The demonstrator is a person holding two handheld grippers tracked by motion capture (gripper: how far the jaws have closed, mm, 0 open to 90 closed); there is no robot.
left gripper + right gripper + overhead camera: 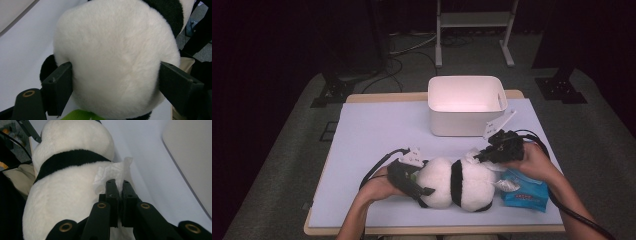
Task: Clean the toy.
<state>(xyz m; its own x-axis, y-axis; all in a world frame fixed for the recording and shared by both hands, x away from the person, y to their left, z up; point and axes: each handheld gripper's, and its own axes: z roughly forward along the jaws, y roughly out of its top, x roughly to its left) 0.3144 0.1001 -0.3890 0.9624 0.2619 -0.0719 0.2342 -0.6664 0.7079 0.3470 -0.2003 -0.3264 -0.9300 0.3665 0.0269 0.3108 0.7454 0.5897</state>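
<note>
- While I work this from afar, the panda plush (457, 184) lies on its side at the near edge of the table (377, 130), between my two hands
- left gripper (412, 181) clamps the plush's round white end; in the left gripper view both pads (58, 86) press into the fur, jaws spread wide around the bulge
- right gripper (479, 155) has its jaws pinched tight on a white wipe (113, 173), sitting on top of the plush just past the black band (72, 160)
- blue wipe pack (524, 192) lies just beside the plush at the right, a sheet poking out of it
- white bin (467, 105) stands farther back on the table, well apart from the plush
- handling, my guess: plush is light, soft and squashy, fur slides a bit, so a wide grip that sinks in holds best; the round end already clamped is a good spot
- wipe is thin, limp, tears easily; pinch near an edge, drag gently over the fur
- risk: plush may roll if the left grip loosens
</note>
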